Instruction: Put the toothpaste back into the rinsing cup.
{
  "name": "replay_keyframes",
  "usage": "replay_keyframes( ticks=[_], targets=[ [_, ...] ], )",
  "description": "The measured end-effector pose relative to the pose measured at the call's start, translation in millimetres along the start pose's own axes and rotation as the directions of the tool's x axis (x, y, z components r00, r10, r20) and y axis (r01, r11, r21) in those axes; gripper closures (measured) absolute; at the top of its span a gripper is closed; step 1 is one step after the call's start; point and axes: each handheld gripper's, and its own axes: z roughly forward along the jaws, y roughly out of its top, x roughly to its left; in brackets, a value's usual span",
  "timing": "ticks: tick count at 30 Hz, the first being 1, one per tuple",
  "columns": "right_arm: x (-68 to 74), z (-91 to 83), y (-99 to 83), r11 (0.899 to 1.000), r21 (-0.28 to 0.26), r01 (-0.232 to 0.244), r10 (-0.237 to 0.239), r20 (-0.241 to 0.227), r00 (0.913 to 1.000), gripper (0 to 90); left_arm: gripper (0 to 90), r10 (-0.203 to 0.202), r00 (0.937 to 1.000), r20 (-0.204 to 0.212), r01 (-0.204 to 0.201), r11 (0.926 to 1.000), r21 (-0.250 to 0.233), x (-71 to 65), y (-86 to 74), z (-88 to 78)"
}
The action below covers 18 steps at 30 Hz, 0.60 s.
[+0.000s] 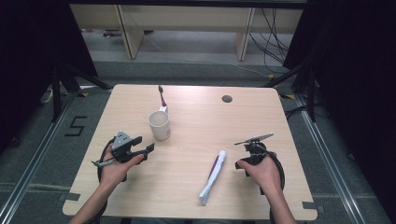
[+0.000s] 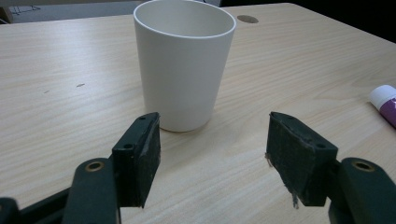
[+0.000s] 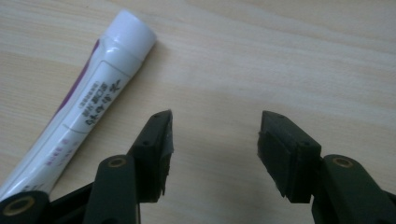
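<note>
both my grippers stand spread and hold nothing. left gripper (image 2: 212,156) faces the cup (image 2: 184,63), which stands just ahead on the table (image 1: 196,140); right gripper (image 3: 215,149) hangs beside the tube (image 3: 88,107), not touching it.

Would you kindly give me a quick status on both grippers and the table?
Left gripper open, facing white plastic cup. Right gripper open, empty, beside white-and-purple toothpaste tube. Nothing between fingers and cup.
</note>
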Motion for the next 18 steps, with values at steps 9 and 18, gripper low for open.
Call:
replay_keyframes(
  ticks=[9, 18],
  targets=[
    [25.6, -1.3, 2.7, 0.999, 0.033, -0.041, 0.043, -0.042, 0.9982, 46.0, 34.6, 0.001, 1.0000, 0.003, -0.001, 1.0000, -0.002, -1.6, 1.2, -0.4],
    [41.7, 2.1, 8.2, 0.999, 0.045, -0.004, 0.007, -0.067, 0.9977, 45.0, 34.4, -0.001, 1.0000, 0.009, 0.001, 1.0000, 0.007, -4.0, 0.6, 0.5]
  ],
)
